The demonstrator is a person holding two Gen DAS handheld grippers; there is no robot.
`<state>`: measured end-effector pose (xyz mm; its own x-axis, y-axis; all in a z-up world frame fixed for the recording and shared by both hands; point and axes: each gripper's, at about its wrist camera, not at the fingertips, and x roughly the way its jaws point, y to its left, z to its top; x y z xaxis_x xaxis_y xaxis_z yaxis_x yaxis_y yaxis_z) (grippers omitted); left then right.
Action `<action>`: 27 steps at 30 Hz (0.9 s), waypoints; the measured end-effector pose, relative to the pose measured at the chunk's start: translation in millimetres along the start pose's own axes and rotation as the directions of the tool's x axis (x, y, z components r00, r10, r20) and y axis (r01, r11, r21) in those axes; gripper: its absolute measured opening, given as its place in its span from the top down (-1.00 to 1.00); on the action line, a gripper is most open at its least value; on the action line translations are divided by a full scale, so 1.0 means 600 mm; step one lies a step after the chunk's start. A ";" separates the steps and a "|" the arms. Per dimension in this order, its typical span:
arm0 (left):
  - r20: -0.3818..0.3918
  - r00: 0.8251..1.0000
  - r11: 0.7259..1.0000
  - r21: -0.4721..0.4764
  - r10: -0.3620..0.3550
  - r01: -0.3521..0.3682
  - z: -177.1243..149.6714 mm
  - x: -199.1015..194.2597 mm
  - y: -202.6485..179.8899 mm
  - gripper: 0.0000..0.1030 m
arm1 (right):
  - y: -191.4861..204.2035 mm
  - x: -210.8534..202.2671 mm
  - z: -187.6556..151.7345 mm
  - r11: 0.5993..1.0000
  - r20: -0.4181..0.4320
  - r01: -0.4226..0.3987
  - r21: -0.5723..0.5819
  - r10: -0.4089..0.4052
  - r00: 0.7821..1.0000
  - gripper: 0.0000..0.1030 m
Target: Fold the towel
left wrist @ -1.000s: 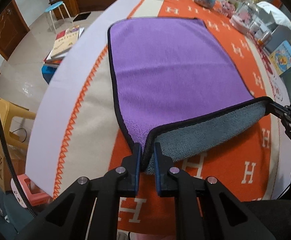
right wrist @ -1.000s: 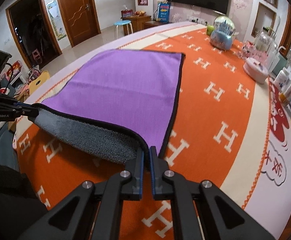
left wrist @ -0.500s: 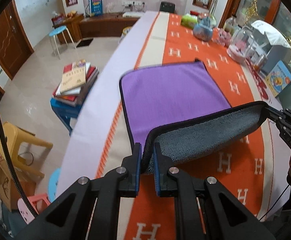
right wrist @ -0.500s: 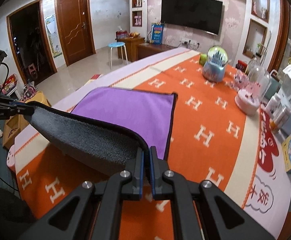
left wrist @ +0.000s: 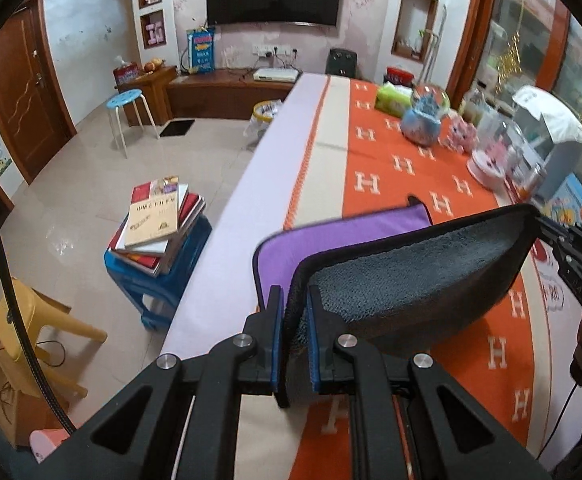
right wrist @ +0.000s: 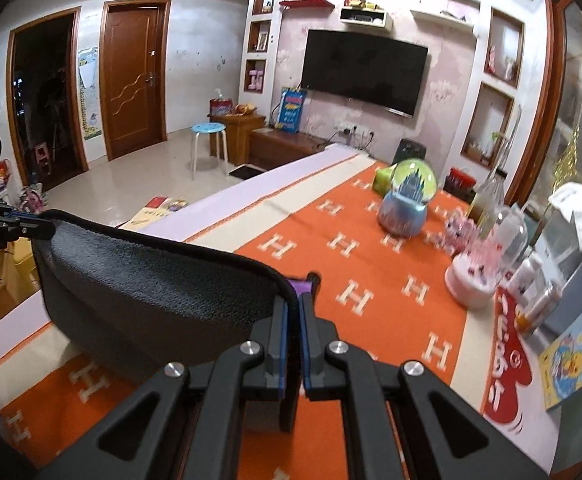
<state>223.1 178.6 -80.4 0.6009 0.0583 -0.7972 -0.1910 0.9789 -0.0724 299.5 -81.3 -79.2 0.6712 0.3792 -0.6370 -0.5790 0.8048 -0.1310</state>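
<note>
The towel (left wrist: pixel 419 280) is purple on top and grey underneath, with a black hem. Its near edge is lifted high above the orange table cover (left wrist: pixel 387 168), grey side facing me, while the far purple part (left wrist: pixel 343 236) still lies on the table. My left gripper (left wrist: pixel 294 300) is shut on the near left corner. My right gripper (right wrist: pixel 294 304) is shut on the near right corner; it also shows in the left wrist view (left wrist: pixel 571 248). In the right wrist view the towel (right wrist: pixel 151 288) hides most of the purple side.
A blue snow globe (right wrist: pixel 407 204), pink toys (right wrist: pixel 475 276), jars and boxes stand along the table's right side. A stack of books (left wrist: pixel 159 224) on a blue stool and a yellow chair (left wrist: pixel 31 320) stand left of the table. A blue-topped stool (left wrist: pixel 125 104) stands farther off.
Both grippers have risen and carried the near edge of the towel up and forward. More grey underside shows and less purple stays flat on the table.
</note>
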 end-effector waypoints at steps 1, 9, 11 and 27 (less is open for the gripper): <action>0.012 1.000 1.000 -0.004 -0.001 0.001 0.007 0.008 0.002 0.84 | 0.000 0.005 0.003 1.000 0.008 0.009 -0.002 -0.009 1.000 0.90; 0.013 1.000 0.999 -0.051 0.015 -0.014 0.043 0.086 0.023 0.84 | 0.016 0.078 0.020 0.996 0.049 0.073 -0.053 -0.070 0.996 0.90; 0.003 1.000 0.998 -0.061 0.015 -0.015 0.045 0.103 0.026 0.84 | 0.024 0.093 0.021 0.993 0.056 0.092 -0.076 -0.088 0.995 0.90; -0.108 0.994 0.993 -0.115 0.020 -0.032 0.035 0.221 0.031 0.73 | 0.045 0.205 -0.014 0.985 -0.022 0.124 -0.119 -0.128 0.992 0.25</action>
<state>315.4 208.8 -174.7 0.5099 0.0562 -0.8584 -0.2979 0.9476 -0.1150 362.5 -16.5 -167.7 0.7291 0.2631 -0.6318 -0.5422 0.7854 -0.2986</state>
